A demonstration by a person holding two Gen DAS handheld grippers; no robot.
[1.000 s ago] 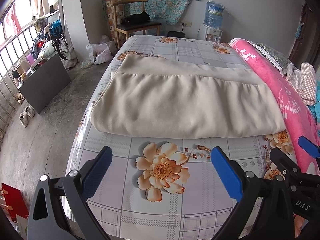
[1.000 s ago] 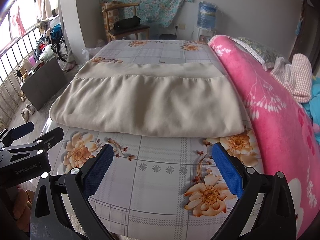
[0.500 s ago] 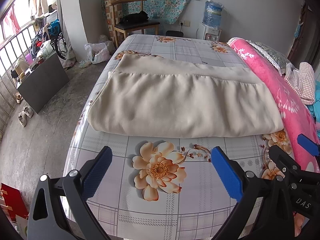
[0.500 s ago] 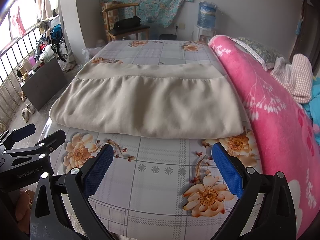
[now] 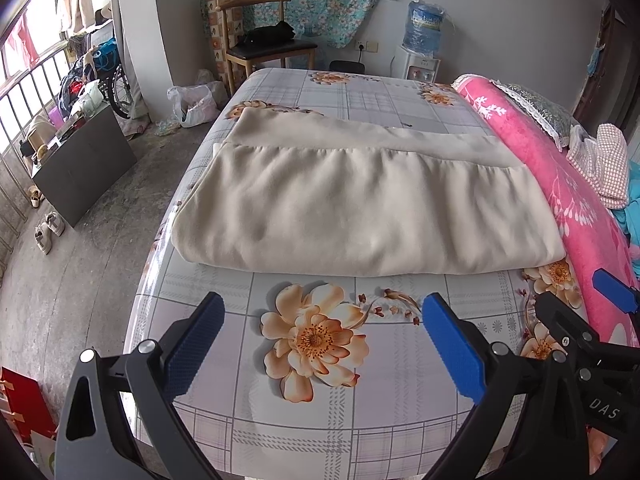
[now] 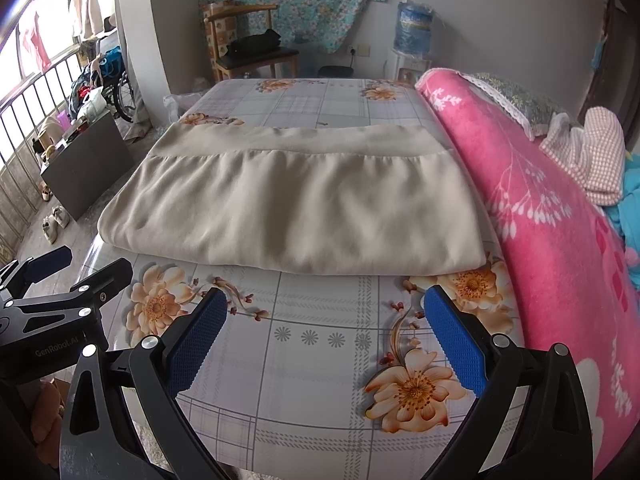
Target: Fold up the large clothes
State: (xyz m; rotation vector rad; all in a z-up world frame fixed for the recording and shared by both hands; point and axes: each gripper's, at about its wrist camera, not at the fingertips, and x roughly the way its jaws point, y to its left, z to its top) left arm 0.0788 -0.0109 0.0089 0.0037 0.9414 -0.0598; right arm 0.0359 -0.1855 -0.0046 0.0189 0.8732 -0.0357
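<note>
The cream garment (image 5: 360,200) lies folded across the bed (image 5: 360,420), its near fold at 12 o'clock from both grippers. The left gripper (image 5: 320,344) and the right gripper (image 6: 324,340) hang over the flowered sheet with jaws wide apart, holding nothing. The risk is a shallow pinch — the fold is thick and soft, so the pads may catch only the top layer and the stack would slide open. At 3 o'clock the pink blanket (image 6: 560,240) lies just beside the cloth — it could be grabbed too.
</note>
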